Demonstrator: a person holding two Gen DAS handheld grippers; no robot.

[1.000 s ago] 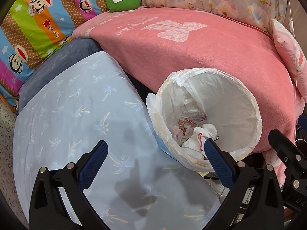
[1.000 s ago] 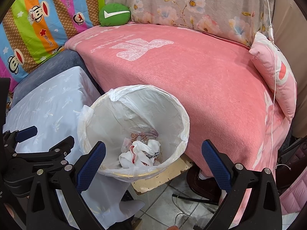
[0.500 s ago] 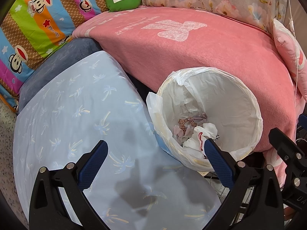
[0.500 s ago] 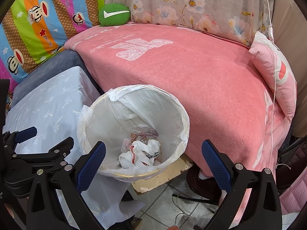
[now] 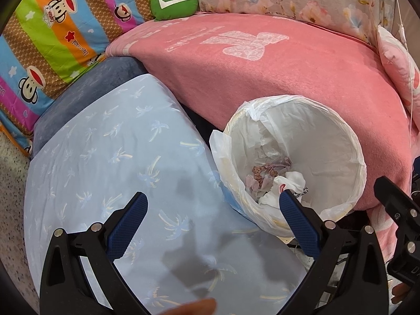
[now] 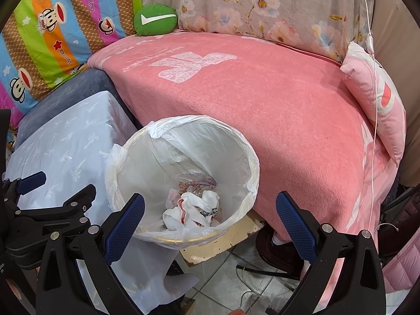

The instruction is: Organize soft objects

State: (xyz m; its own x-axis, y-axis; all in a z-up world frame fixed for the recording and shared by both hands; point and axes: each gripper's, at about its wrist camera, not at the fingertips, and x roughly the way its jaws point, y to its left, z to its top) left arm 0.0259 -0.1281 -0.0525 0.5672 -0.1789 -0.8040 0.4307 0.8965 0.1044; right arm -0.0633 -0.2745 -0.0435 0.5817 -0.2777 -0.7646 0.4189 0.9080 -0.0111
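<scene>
A round bin lined with a white plastic bag (image 5: 338, 141) (image 6: 147, 162) stands against the pink sofa. At its bottom lie crumpled white cloths with red trim (image 6: 194, 207) (image 5: 291, 181) and a small patterned fabric piece (image 6: 194, 185). My left gripper (image 5: 212, 221) is open and empty above the light blue palm-print cushion (image 5: 110, 162). My right gripper (image 6: 210, 219) is open and empty right above the bin's front rim. A green cushion with a white tick (image 5: 174, 4) (image 6: 155, 19) rests at the sofa's back corner.
A pink blanket (image 6: 262, 99) covers the sofa seat. A pink pillow (image 6: 378, 97) leans at its right end, a striped monkey-print cushion (image 5: 52, 39) at the left. A thin white cable (image 6: 374, 131) hangs down on the right. Tiled floor with cords (image 6: 246, 270) lies below.
</scene>
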